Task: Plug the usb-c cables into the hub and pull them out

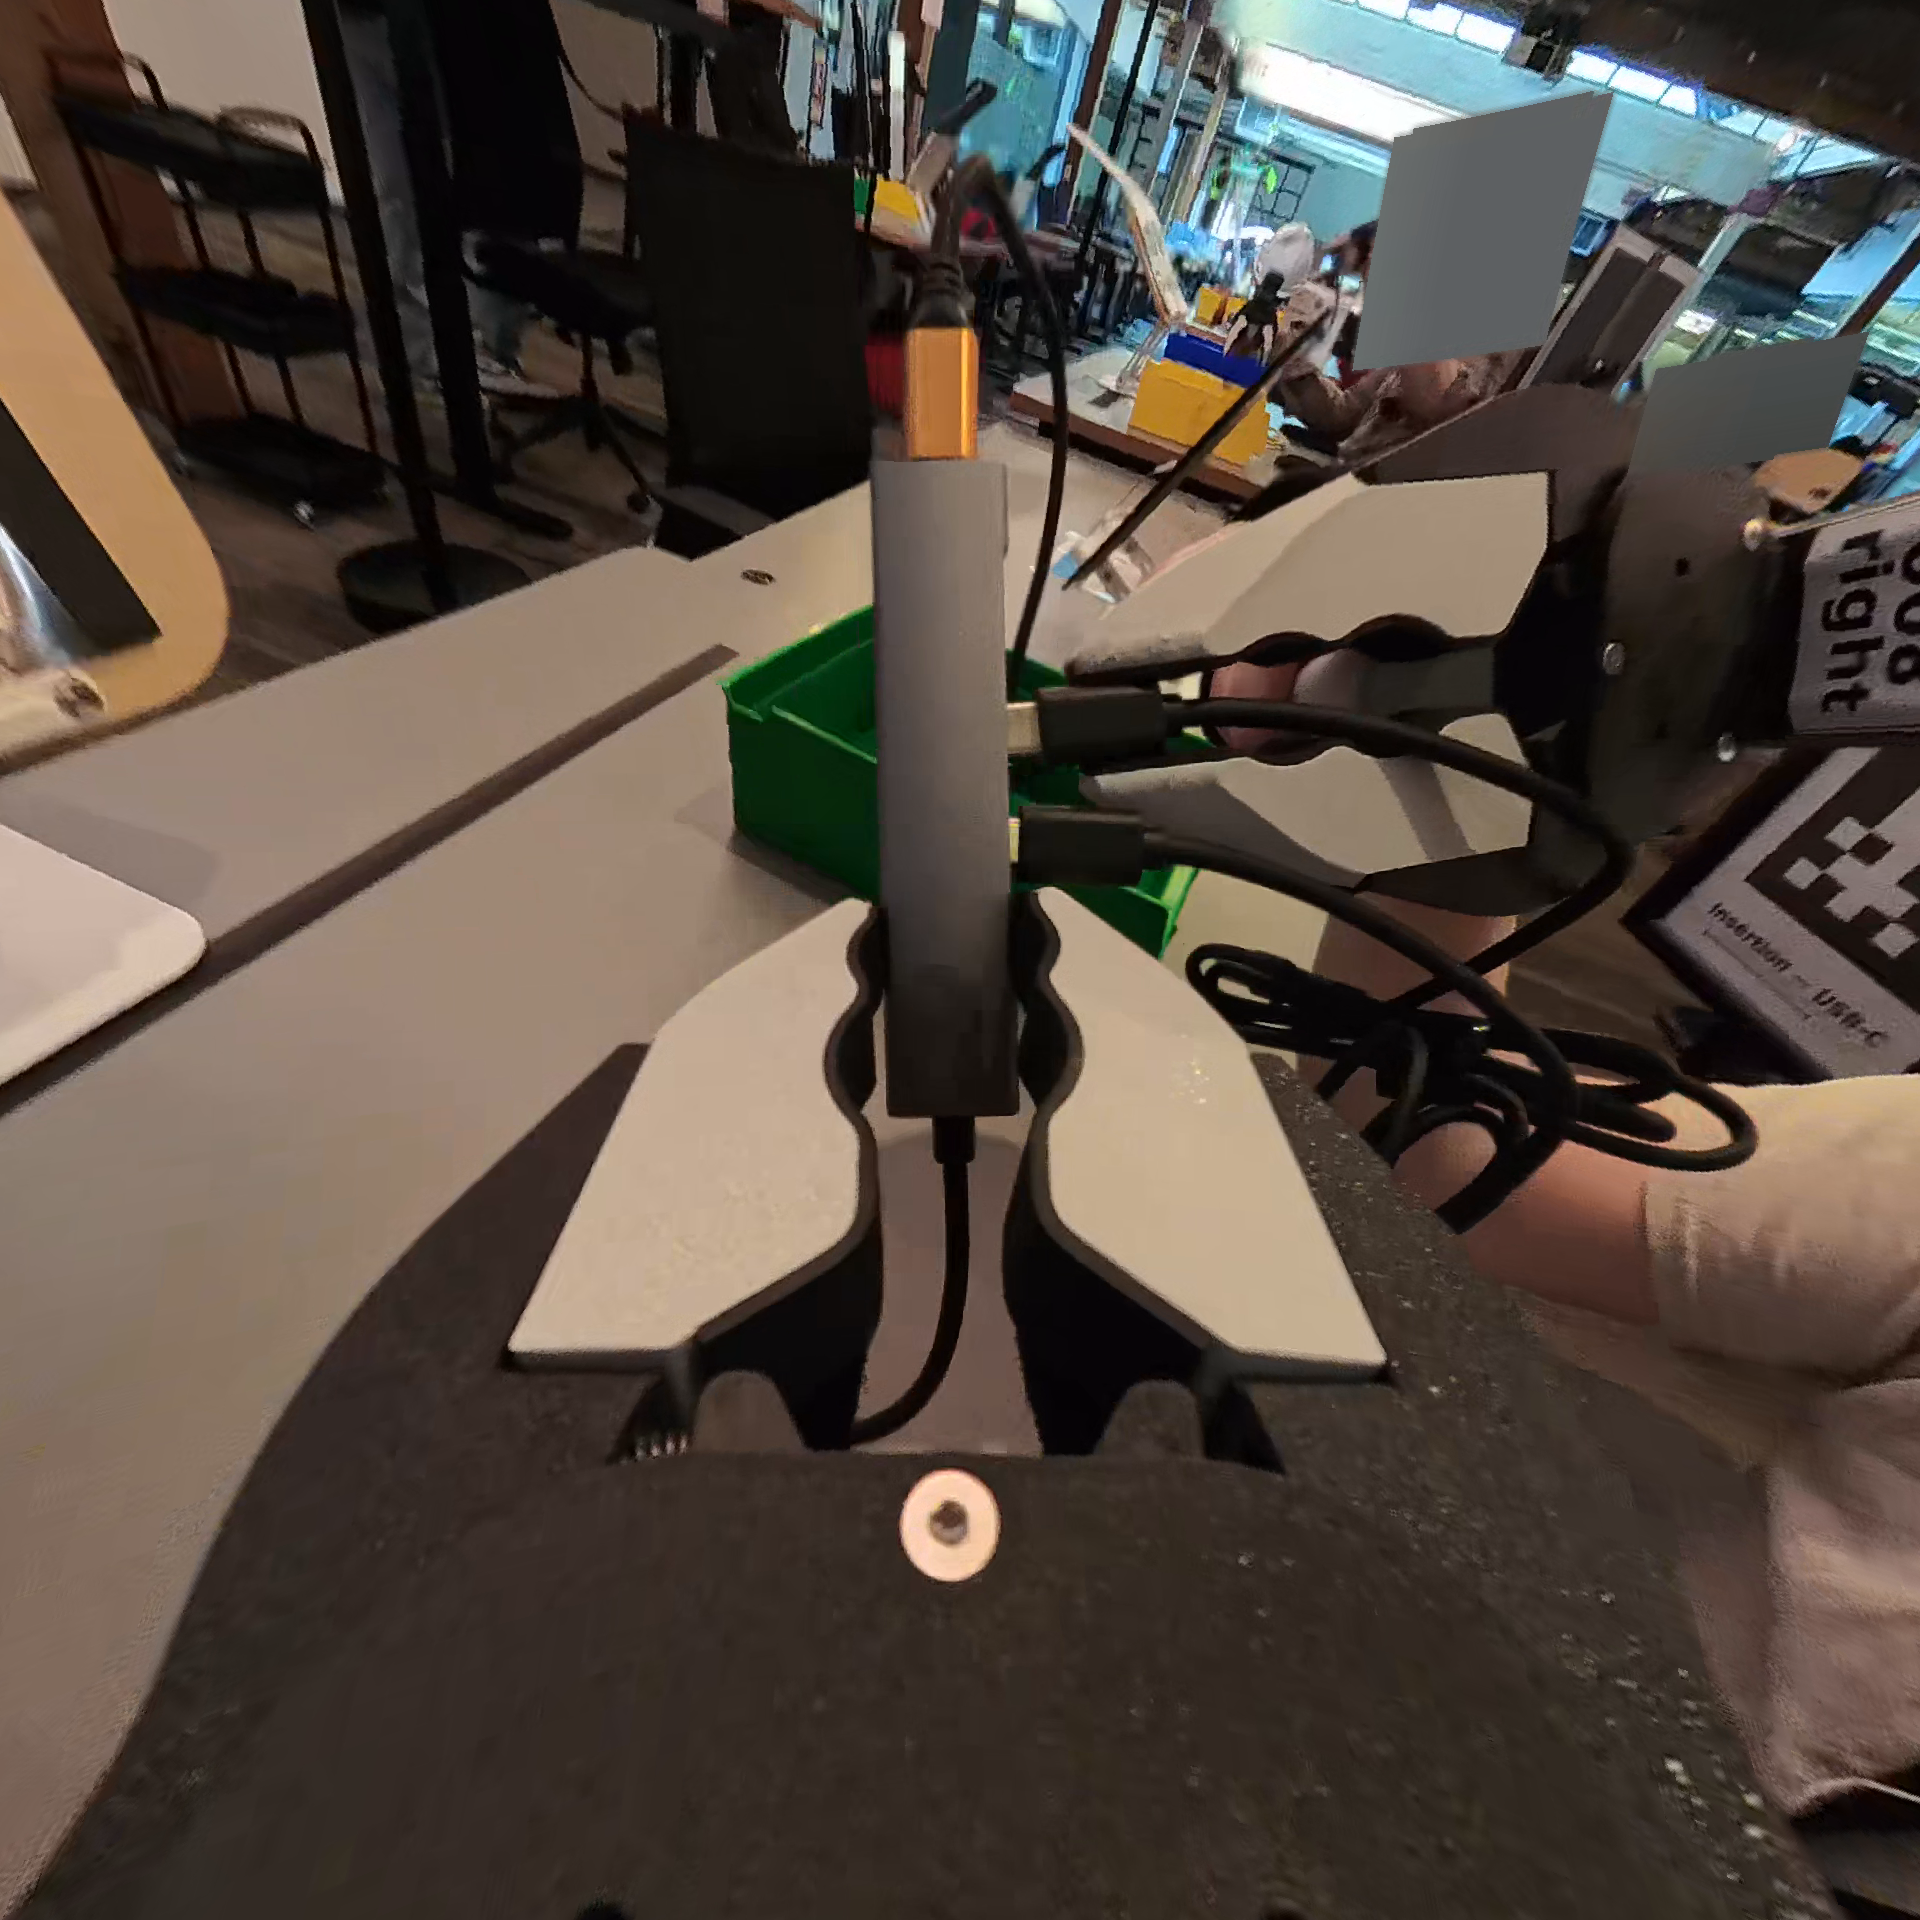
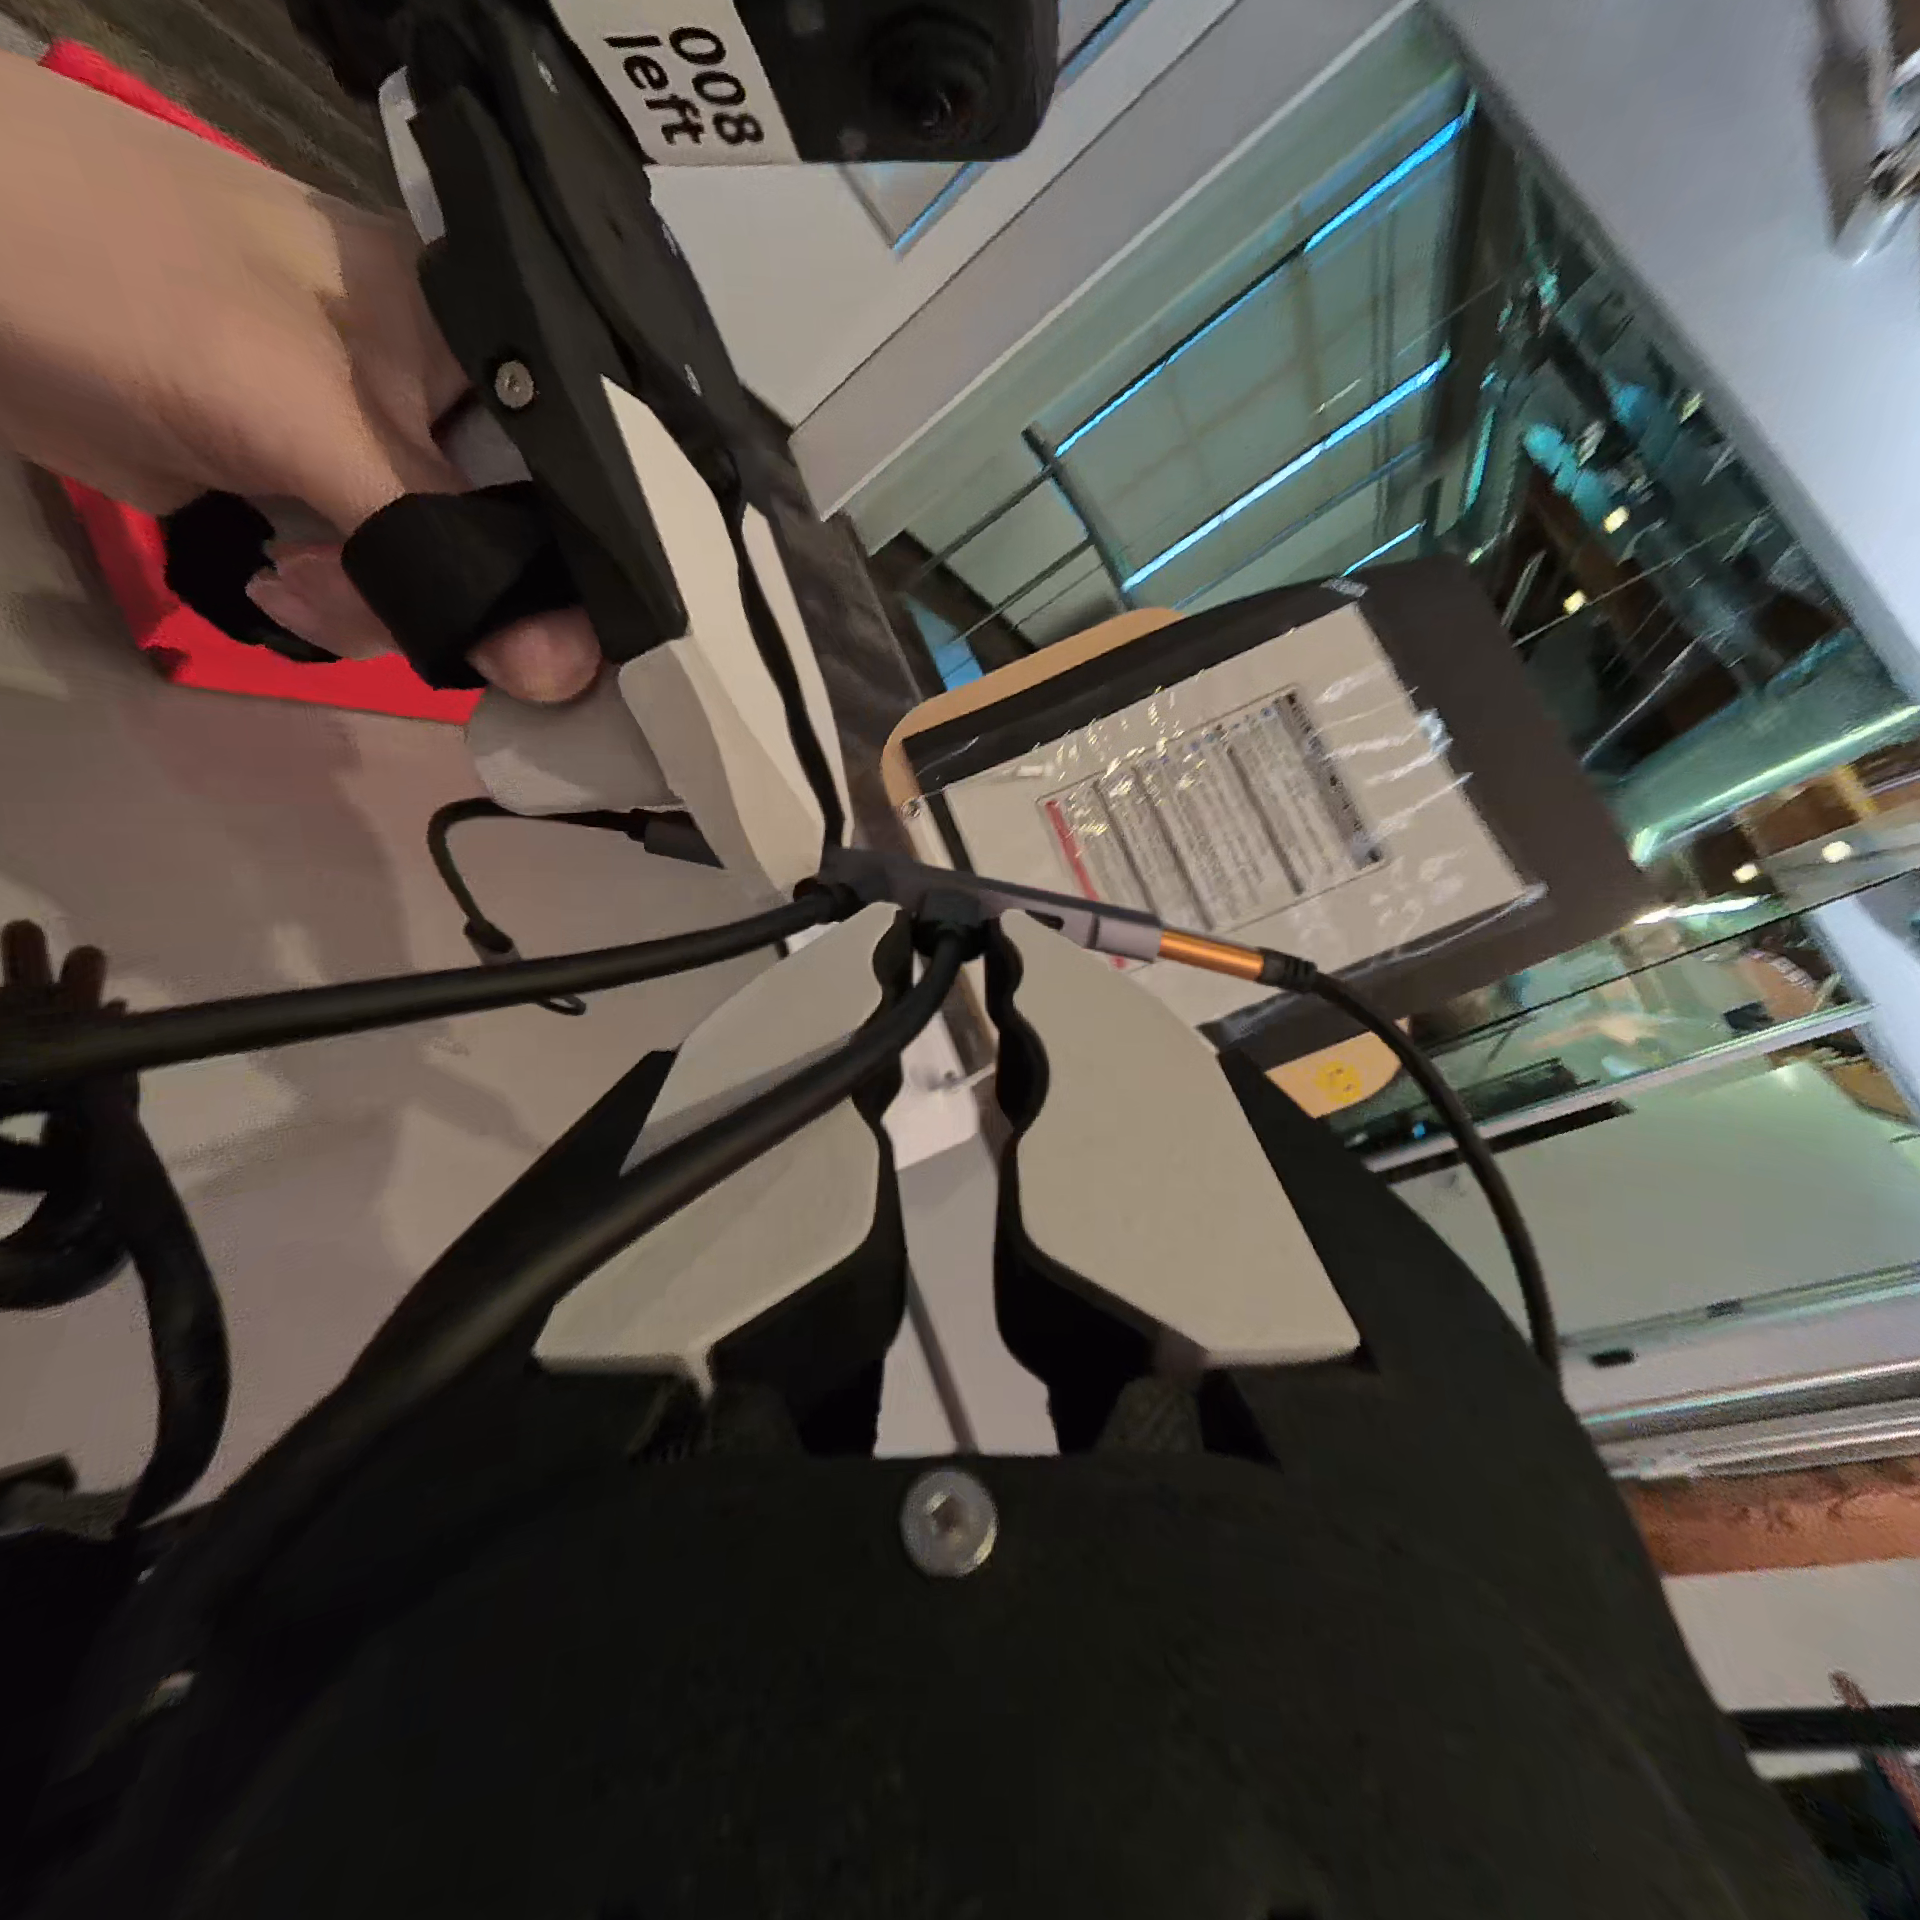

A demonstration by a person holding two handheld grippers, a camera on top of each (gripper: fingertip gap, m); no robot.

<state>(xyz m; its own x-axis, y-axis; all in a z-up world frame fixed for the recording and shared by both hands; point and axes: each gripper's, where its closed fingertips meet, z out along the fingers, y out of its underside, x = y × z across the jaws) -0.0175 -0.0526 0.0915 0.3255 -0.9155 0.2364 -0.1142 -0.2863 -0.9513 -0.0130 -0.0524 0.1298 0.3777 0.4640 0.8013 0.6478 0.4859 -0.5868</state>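
My left gripper (image 1: 945, 935) is shut on the lower end of a grey usb hub (image 1: 940, 727) and holds it upright above the table. An orange-sleeved plug (image 1: 940, 395) sits in the hub's top end. Two black usb-c plugs sit in its right side. My right gripper (image 1: 1086, 727) comes in from the right and is closed around the upper black plug (image 1: 1107, 724); the lower black plug (image 1: 1081, 844) sits just beneath. In the right wrist view my right gripper (image 2: 945, 966) pinches that plug (image 2: 940, 914) at the hub (image 2: 1039, 904), beside the orange plug (image 2: 1210, 951).
A green bin (image 1: 800, 748) stands on the grey table (image 1: 416, 987) behind the hub. Coiled black cable (image 1: 1455, 1039) hangs below the right gripper. A framed marker board (image 1: 1818, 883) stands at the right. A white pad (image 1: 62, 935) lies at the left. A red bin (image 2: 260, 655) lies behind the hand holding the left gripper. One gripper's finger ends stand about 4 centimetres off the other's.
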